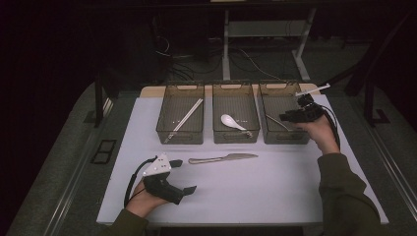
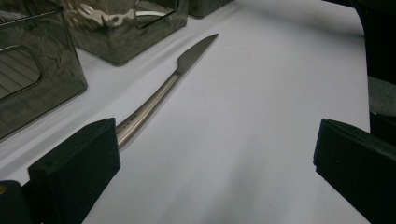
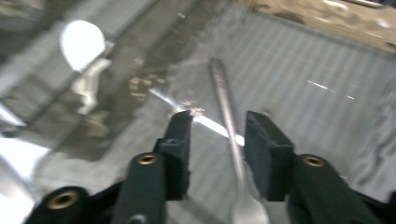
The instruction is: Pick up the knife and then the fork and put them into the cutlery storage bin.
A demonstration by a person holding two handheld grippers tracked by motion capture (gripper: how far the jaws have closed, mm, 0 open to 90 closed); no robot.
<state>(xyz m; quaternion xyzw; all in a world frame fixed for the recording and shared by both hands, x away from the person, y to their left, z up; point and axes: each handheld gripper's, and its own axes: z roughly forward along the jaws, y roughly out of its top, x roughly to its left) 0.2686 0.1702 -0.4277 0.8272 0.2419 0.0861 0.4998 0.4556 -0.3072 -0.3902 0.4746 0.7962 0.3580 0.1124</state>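
A steel knife (image 1: 223, 158) (image 2: 163, 93) lies flat on the white table top (image 1: 255, 191), its blade pointing right. My left gripper (image 1: 184, 175) (image 2: 212, 149) rests low on the table just left of the knife's handle, jaws wide apart with nothing between them. My right gripper (image 1: 287, 117) (image 3: 219, 123) hangs inside the right-hand smoky bin (image 1: 285, 137). Its jaws stand apart on either side of a slim metal utensil (image 3: 224, 93) (image 1: 278, 122) that lies on the bin floor; the pads do not press on it.
Three smoky plastic bins stand in a row at the back of the table. The left bin (image 1: 179, 135) holds pale chopsticks (image 1: 186, 118); the middle bin (image 1: 236, 135) holds a white spoon (image 1: 232, 121) (image 3: 81, 42). Dark floor, cables and desk legs lie beyond.
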